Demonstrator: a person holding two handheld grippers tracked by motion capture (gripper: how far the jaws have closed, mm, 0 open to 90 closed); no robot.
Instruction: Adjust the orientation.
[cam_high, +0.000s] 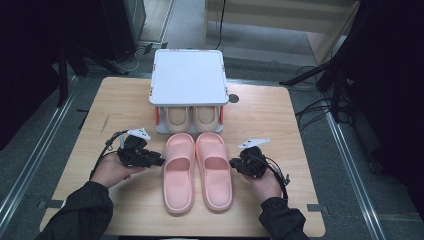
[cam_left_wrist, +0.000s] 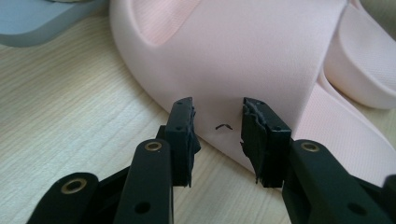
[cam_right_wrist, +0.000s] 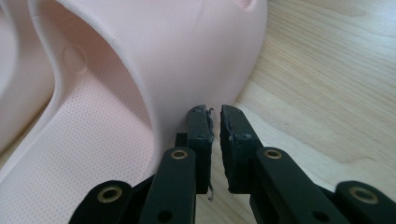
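Both tongs sit low over the wooden table (cam_high: 120, 100), one on each side of a pair of pink slippers. My left tongs (cam_high: 159, 161) point at the outer side of the left slipper (cam_high: 178, 170); in the left gripper view their jaws stand partly apart, the tips right at the pink strap and edge of that slipper (cam_left_wrist: 243, 60), and nothing is pinched between them. My right tongs (cam_high: 233, 163) point at the outer side of the right slipper (cam_high: 215, 167). In the right gripper view their jaws are almost together with a thin slit between them, hard by the outer wall of that slipper (cam_right_wrist: 187, 60), and they hold nothing; whether the inner tip touches the wall I cannot tell.

The two pink slippers lie side by side in the middle of the table, flat on their soles, toes pointing away from me, their inner edges touching or nearly so. Just beyond their toes stands a small white rack (cam_high: 188, 77) with a flat top. On its lower shelf a pair of beige slippers (cam_high: 191, 117) shows under the top. My hands hold the tongs from the near edge of the table.
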